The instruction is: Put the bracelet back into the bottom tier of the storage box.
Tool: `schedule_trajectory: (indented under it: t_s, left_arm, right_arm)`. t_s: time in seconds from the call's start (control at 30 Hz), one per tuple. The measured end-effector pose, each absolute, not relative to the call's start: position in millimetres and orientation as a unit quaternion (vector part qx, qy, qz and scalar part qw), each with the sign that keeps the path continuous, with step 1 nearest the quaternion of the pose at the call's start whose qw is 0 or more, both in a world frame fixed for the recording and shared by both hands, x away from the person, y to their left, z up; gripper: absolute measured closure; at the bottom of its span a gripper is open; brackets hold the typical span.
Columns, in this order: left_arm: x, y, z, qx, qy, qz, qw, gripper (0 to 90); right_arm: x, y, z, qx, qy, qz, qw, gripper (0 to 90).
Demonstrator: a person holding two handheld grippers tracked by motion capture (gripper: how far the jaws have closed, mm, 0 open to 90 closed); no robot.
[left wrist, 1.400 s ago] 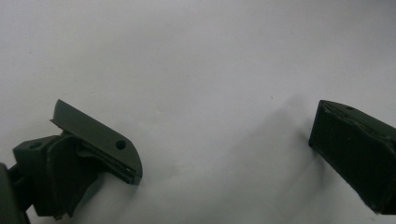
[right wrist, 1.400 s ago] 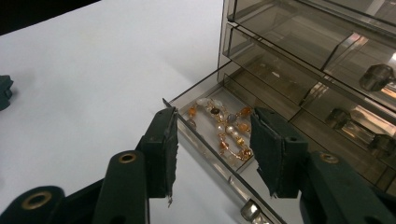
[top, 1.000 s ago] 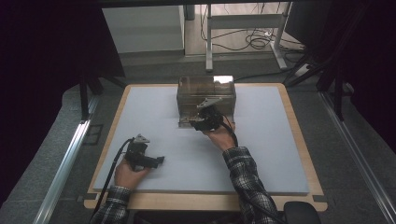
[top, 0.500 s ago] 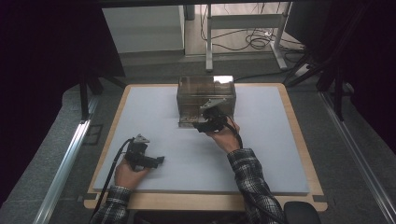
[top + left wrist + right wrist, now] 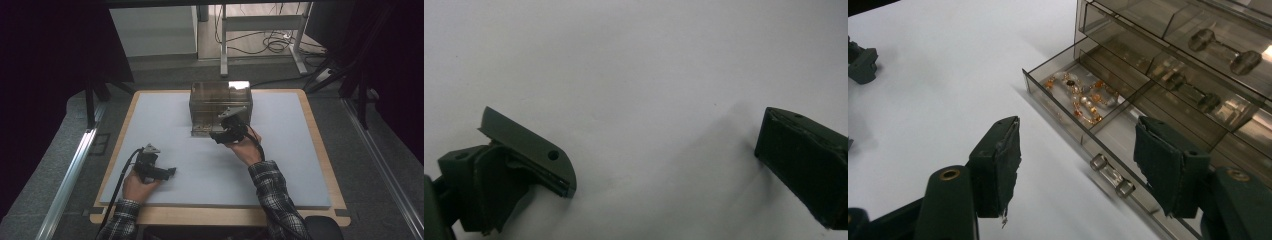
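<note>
High view: one smoky clear drawer box stands at the far middle of the white mat, which lies on a wooden table. The right gripper sits just in front of the box, at its lower right, held by the right hand in a plaid sleeve. The left gripper rests low on the mat near the left front corner, well apart from the box, in the left hand. A cable trails from it toward the table edge.

Left gripper view: the two jaws stand wide apart over bare mat, released, with nothing between them.

Right gripper view: the jaws are spread wide and grasp nothing; the right gripper hovers just above the front of the bottom drawer, which is pulled out. Its knob, a clear bar with two posts, lies between the jaws and below them, untouched. The drawer has a divider; the left compartment holds one beaded chain of gold, amber and pearl-like beads, heaped loosely. The compartment beside it looks bare as far as it is visible. Above it, two closed drawers show, each with one knob; their contents cannot be made out. The box rises behind.
</note>
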State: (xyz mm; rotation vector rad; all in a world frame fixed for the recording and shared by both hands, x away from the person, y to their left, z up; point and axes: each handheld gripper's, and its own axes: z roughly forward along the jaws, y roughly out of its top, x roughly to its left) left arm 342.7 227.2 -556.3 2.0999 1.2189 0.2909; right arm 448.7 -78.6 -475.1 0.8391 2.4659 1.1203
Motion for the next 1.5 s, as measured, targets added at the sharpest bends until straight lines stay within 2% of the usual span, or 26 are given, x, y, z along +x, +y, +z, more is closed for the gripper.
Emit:
schedule_trajectory:
  t_s: [0.8, 1.5]
  left_arm:
    - [342.8, 227.2, -556.3, 0.807, 0.468, 0.112, 0.341, 0.0]
    - [342.8, 227.3, -556.3, 0.807, 0.468, 0.112, 0.341, 0.0]
  right_arm:
    - [437.0, -102.8, -472.3, 0.3, 0.863, 0.38, 0.147, 26.7]
    - [425.6, -127.2, -470.3, 0.314, 0.867, 0.363, 0.136, 13.8]
